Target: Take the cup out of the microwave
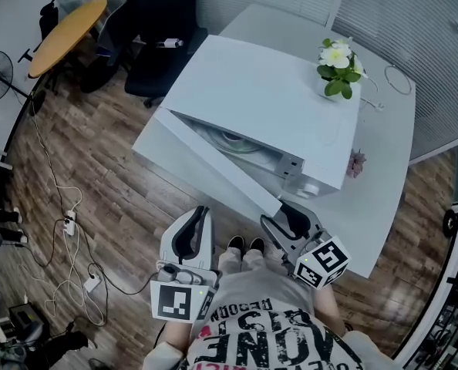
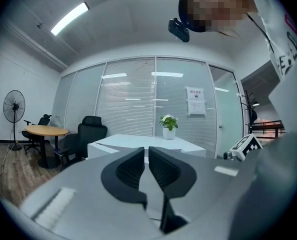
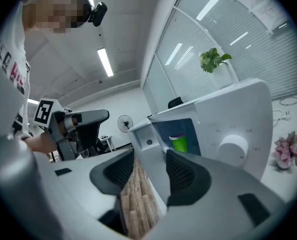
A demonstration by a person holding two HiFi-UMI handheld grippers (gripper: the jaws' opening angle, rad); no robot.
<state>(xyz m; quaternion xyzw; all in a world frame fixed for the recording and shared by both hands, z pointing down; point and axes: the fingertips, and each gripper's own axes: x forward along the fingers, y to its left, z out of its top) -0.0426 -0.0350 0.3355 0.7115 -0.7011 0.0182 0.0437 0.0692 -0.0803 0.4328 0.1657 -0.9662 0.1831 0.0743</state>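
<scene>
**pixelmug:** So where's the cup (image 3: 178, 143)? I can't find it from the head cam.

**tongs_guy:** It's inside the microwave (image 1: 267, 106). It only shows in the right gripper view: green, upright, darker band round the top, sitting in the cavity just left of the white knob (image 3: 233, 148). From above you only see a bit of the glass plate (image 1: 233, 141).

**pixelmug:** Door's open then?

**tongs_guy:** Yep, the door (image 1: 206, 160) is swung out towards the person's left, over the wood floor (image 1: 98, 176). The microwave is on a white table (image 1: 383, 183) and has a potted plant (image 1: 338, 66) on top of it.

**pixelmug:** What are the grippers doing?

**tongs_guy:** The right gripper (image 3: 149, 158) is at the door's free edge with its jaws spread wide. That edge runs up between them. It looks clear of both pads, but the angle is rough, so I wouldn't swear it isn't brushing the right one. Definitely not a pinch though.

**pixelmug:** And the left?

**tongs_guy:** The left gripper (image 2: 146, 151) hangs back near the person's body, well short of the microwave. Its jaws are drawn almost together with just a thin slit between them, and there's nothing in it. Neither one is on the cup.
</scene>
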